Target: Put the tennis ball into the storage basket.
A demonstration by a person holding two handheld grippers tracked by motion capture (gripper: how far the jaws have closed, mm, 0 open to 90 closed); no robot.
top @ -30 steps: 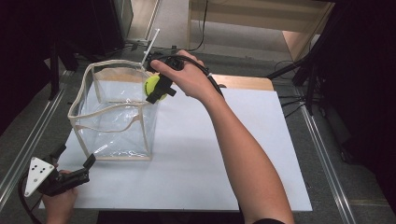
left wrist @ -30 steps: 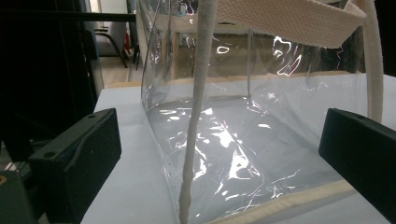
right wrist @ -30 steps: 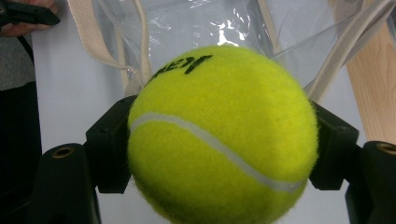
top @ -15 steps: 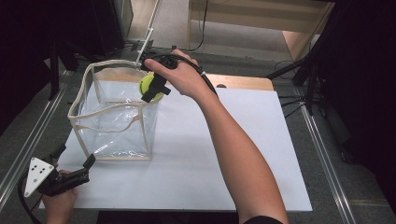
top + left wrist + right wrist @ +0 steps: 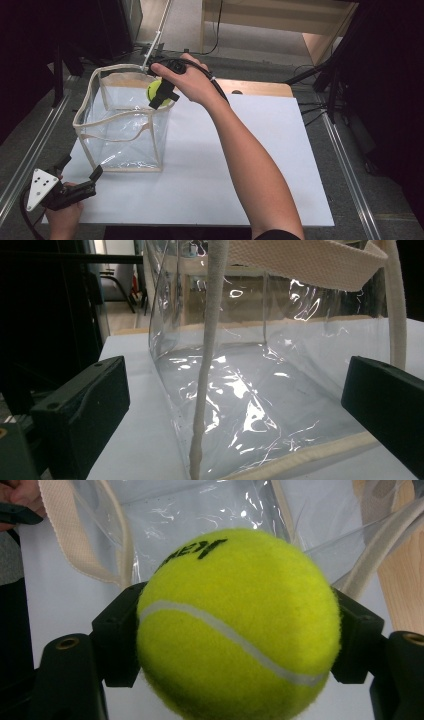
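A yellow-green tennis ball (image 5: 155, 90) (image 5: 235, 625) is clamped between the jaws of my right gripper (image 5: 161, 96) (image 5: 235, 635), held over the right rim of a clear plastic bag (image 5: 122, 125) (image 5: 260, 385) with cream fabric trim. The bag stands upright and open on the white table (image 5: 240, 160). My left gripper (image 5: 80, 172) (image 5: 235, 405) rests near the table's front left corner, jaws wide apart, pointing at the bag's near corner without touching it.
A wooden board (image 5: 260, 87) lies at the back edge of the white surface. Metal rails (image 5: 30, 155) run along both sides of the table. Cables and dark stands (image 5: 320, 75) crowd the floor behind.
My right gripper has carried the ball slightly left and toward the bag's opening. The left gripper has stayed in place.
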